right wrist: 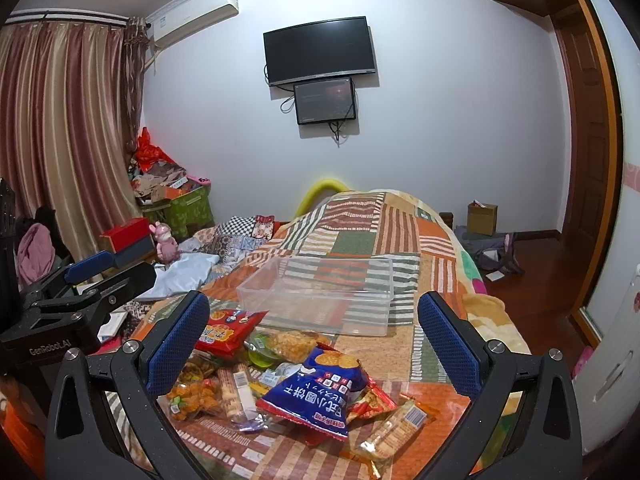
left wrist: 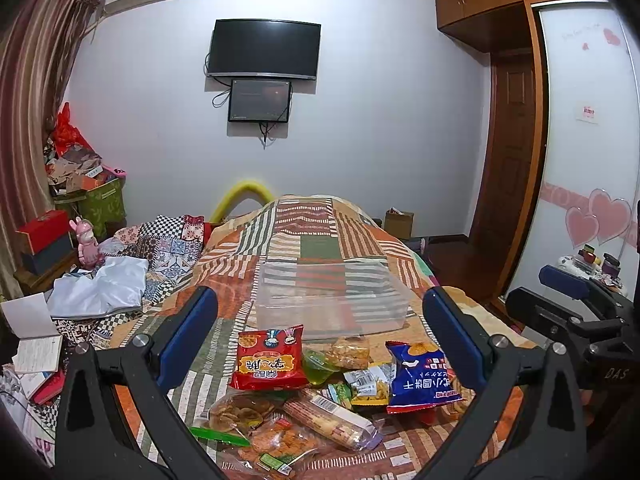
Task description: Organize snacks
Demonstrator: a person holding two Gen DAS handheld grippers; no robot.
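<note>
Left wrist view: left gripper (left wrist: pixel 320 344) spread wide, grasping nothing, poised over the snack pile (left wrist: pixel 320 392) heaped on the patchwork bedspread (left wrist: pixel 312 232). Clear plastic bin (left wrist: pixel 332 300) sits just beyond the pile, empty, likely the destination. Red bag (left wrist: pixel 270 358) nearest the bin. Right wrist view: right gripper (right wrist: pixel 314 344) likewise released, empty, hovering above the blue bag (right wrist: pixel 320 396), which tops the heap, so probably the easiest first pick.
</note>
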